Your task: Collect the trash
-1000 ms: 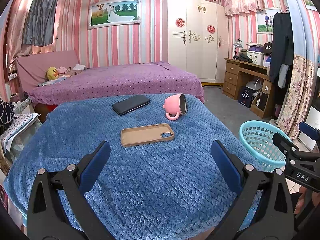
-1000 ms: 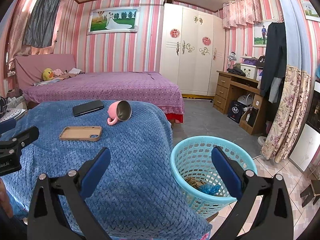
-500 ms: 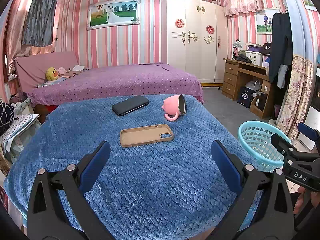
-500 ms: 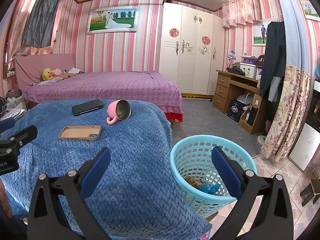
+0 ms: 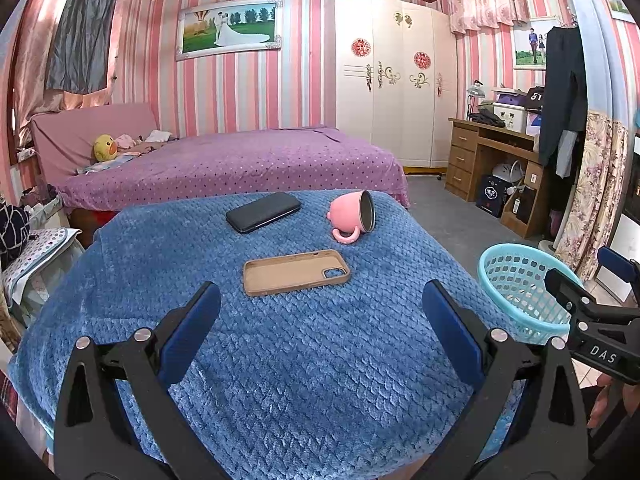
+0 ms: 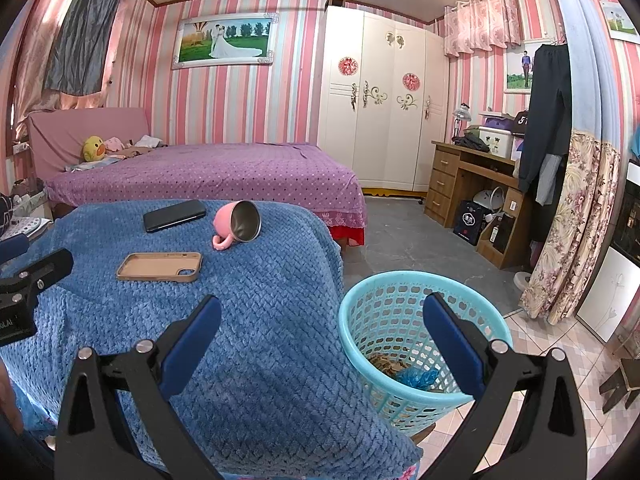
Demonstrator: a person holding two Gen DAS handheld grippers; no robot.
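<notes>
A light blue plastic basket (image 6: 404, 312) stands on the floor at the right of the blue-covered table (image 5: 280, 360); brown and blue trash lies at its bottom (image 6: 400, 368). The basket also shows in the left wrist view (image 5: 516, 280). My left gripper (image 5: 320, 320) is open and empty above the near part of the table. My right gripper (image 6: 320, 332) is open and empty above the table's right edge and the basket. On the table lie a tan phone case (image 5: 296, 272), a black phone (image 5: 262, 212) and a tipped pink mug (image 5: 354, 216).
A purple bed (image 5: 232, 168) stands behind the table. A white wardrobe (image 5: 396, 92) and a wooden desk (image 5: 492, 164) line the back right. A floral curtain (image 6: 568, 232) hangs at the right. Tiled floor lies around the basket.
Both grippers have stayed open and empty. The views have drifted only slightly; nothing on the table has moved.
</notes>
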